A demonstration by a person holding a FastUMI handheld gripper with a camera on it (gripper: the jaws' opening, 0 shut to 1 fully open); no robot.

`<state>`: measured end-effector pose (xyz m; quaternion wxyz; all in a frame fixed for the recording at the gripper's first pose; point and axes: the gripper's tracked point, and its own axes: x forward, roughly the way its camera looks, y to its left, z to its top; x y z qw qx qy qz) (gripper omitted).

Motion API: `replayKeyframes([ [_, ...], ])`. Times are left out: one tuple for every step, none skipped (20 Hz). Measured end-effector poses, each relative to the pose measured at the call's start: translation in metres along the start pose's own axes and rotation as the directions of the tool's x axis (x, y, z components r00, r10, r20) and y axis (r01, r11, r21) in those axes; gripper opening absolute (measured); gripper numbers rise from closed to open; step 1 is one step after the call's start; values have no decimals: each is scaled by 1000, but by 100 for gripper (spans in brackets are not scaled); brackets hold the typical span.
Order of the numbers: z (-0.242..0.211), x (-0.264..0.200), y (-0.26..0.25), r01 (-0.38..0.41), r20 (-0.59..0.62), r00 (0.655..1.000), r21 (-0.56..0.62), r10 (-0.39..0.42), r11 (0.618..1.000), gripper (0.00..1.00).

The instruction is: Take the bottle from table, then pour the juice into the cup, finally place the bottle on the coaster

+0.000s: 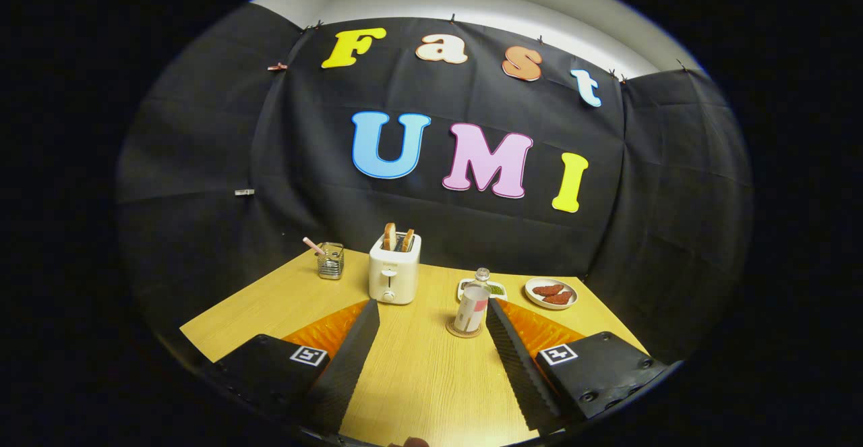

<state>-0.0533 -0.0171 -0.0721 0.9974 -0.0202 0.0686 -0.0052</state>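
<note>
Gripper view: the gripper is spread wide with nothing between its fingers, just bare table.

- **Landmark:** I use the toaster with two bread slices in it, which sits beyond the left finger.
- **Bottle:** The bottle is right of the toaster and slightly nearer me, upright on the coaster, just off the right fingertip and not touching it. I read the labelled body and the small clear cap above it as one bottle, but it is small and I can't be sure the cap isn't a separate thing behind.
- **Why it sits there:** The coaster is the drop spot, so my judgement is that the placing is done and the open jaws fit a release.
- **Cup:** The metal mesh cup with a pink stick in it is left of the toaster and a bit further back. It is probably the pour target, parked clear of the coaster so the bottle has room. I can't see any juice in it.
- **Other items:** The small white dish is right of the toaster, just behind the bottle. The plate of reddish food is further right of the toaster, well apart from the gripper.
- **Pose:** The gripper is held low and roughly level over the near table, pointing between toaster and bottle and tilted a little down, with the fingers short of both. If a regrasp is needed, I would swing right toward the bottle.
</note>
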Motion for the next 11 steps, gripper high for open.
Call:
replayKeyframes([
  [-2,-8,3,6,-2,1000,15,-6,1000,97],
  [-4,-13,6,5,-6,1000,36,-4,999,97],
  [-6,-17,10,1,-14,1000,45,0,999,97],
  [-7,-21,8,8,-23,1000,40,-7,999,97],
  [-8,-24,3,16,-25,1000,32,-15,999,97],
  [-7,-25,1,14,-25,1000,25,-14,1000,97],
  [-7,-26,-2,11,-26,1000,22,-10,1000,98],
  [-5,-26,-7,10,-20,1000,18,-9,1000,97],
  [-3,-26,-12,13,-13,1000,21,-13,1000,97],
  [-2,-24,-15,8,-14,1000,33,-7,999,97],
  [-2,-22,-18,3,-18,1000,48,-3,999,97],
])
